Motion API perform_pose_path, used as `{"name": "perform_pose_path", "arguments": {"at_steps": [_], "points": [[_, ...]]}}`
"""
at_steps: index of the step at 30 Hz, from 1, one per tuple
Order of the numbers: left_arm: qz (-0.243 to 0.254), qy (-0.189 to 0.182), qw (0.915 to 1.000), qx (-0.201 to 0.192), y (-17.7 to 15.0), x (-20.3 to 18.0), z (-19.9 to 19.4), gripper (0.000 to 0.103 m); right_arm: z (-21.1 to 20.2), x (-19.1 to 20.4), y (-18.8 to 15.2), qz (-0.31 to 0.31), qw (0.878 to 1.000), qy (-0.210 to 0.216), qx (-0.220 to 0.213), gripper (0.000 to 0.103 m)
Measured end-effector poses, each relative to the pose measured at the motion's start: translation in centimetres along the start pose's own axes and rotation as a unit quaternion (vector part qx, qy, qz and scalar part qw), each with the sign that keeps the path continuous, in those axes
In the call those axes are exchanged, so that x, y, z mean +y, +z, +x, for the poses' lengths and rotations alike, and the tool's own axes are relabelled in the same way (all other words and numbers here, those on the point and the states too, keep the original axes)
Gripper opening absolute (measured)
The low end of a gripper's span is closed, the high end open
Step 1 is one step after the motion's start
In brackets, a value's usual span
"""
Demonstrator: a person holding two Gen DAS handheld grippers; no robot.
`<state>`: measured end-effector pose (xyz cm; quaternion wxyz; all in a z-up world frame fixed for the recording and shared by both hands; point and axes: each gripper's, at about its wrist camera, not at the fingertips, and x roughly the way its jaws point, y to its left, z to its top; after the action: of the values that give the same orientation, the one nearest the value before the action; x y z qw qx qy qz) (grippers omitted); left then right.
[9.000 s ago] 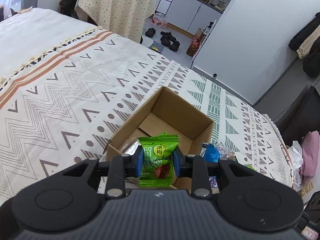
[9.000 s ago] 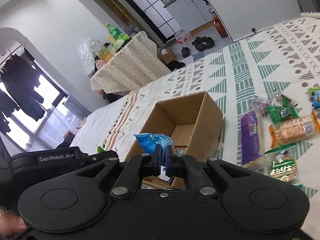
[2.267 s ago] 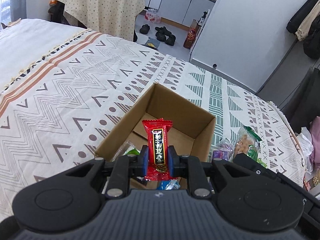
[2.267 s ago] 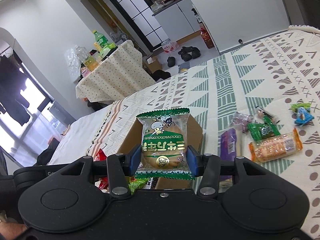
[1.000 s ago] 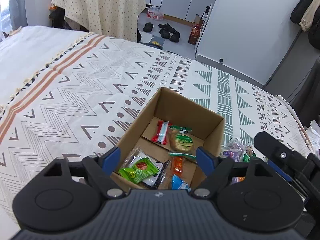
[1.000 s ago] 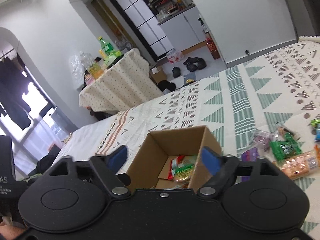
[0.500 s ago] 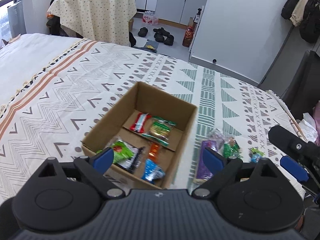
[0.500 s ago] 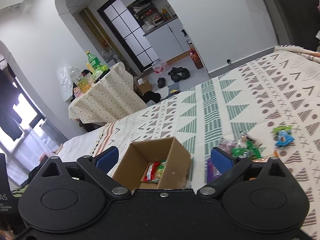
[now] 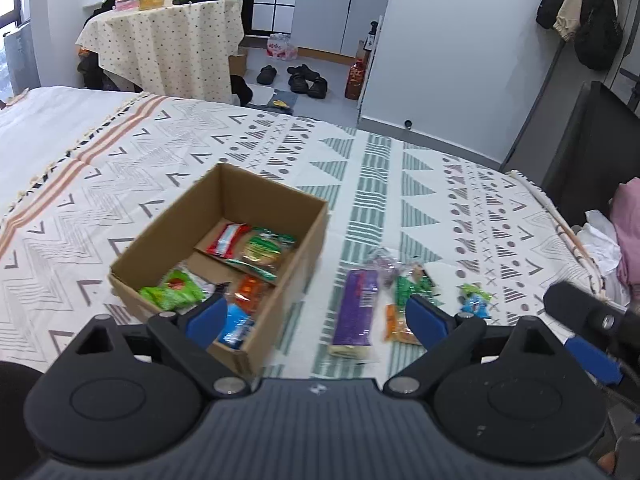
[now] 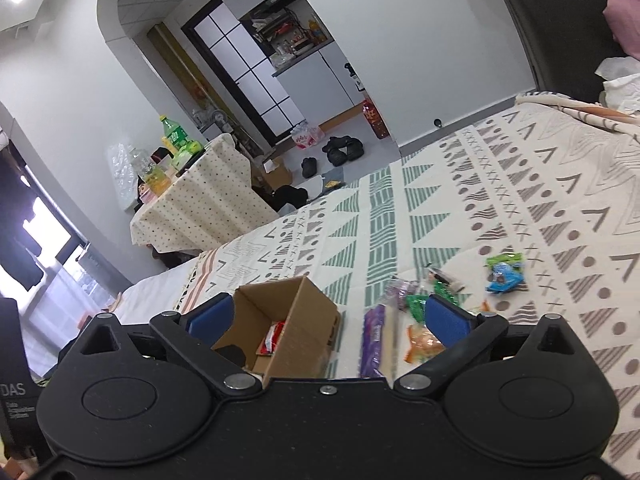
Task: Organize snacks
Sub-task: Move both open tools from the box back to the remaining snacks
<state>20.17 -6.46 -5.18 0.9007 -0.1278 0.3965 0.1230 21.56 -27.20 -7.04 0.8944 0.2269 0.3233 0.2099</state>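
While both tools hang over the patterned bedspread (image 9: 400, 184), neither one carries anything. The left tool (image 9: 316, 318) has its blue pads spread wide, jaws having just been opening, nothing between them but a view of the bed below. The right tool (image 10: 326, 316) is just as wide, jaws likewise having just been opening, and empty too.

On the bed sits the cardboard box (image 9: 160, 240), top open, with snacks inside: a red packet (image 9: 226, 238) touching a green-topped bun packet (image 9: 264, 250) at the far end, a green packet (image 9: 172, 290), an orange one (image 9: 250, 290) and a blue one (image 9: 236, 326) nearer the camera.

Just beside the box on its right, loose on the bedspread, lies a long purple packet (image 9: 354, 306), then a green packet (image 9: 408, 286) over an orange one (image 9: 396, 324), and a small blue-and-green sweet (image 9: 474, 302) a little further out. From the right wrist view the same cluster shows, blurred, with the blue sweet (image 10: 504, 274) apart from the rest.

A dotted-cloth table stands beyond the bed (image 9: 168, 44).
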Motion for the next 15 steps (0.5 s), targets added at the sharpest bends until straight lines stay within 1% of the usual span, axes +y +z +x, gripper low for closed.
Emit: {"name": "perform_pose_path", "arguments": {"at_steps": [4, 7, 10, 15], "points": [[0.001, 0.004, 1.0, -0.006, -0.3, -1.4, 0.1, 0.095, -0.8, -2.4, 0.3, 0.017, 1.0, -0.007, 0.01, 0.102], [0.006, -0.001, 1.0, -0.005, -0.5, -2.2, 0.3, 0.095, -0.8, -4.0, 0.3, 0.032, 0.999, -0.017, 0.017, 0.102], [0.005, -0.003, 1.0, -0.001, -0.8, -2.8, 0.8, 0.095, -0.8, -5.1, 0.4, 0.047, 0.999, -0.02, 0.019, 0.102], [0.007, -0.014, 0.9999, 0.006, -1.4, -3.8, 1.9, 0.095, -1.4, -6.6, 0.9, 0.052, 0.998, -0.021, 0.01, 0.102]]}}
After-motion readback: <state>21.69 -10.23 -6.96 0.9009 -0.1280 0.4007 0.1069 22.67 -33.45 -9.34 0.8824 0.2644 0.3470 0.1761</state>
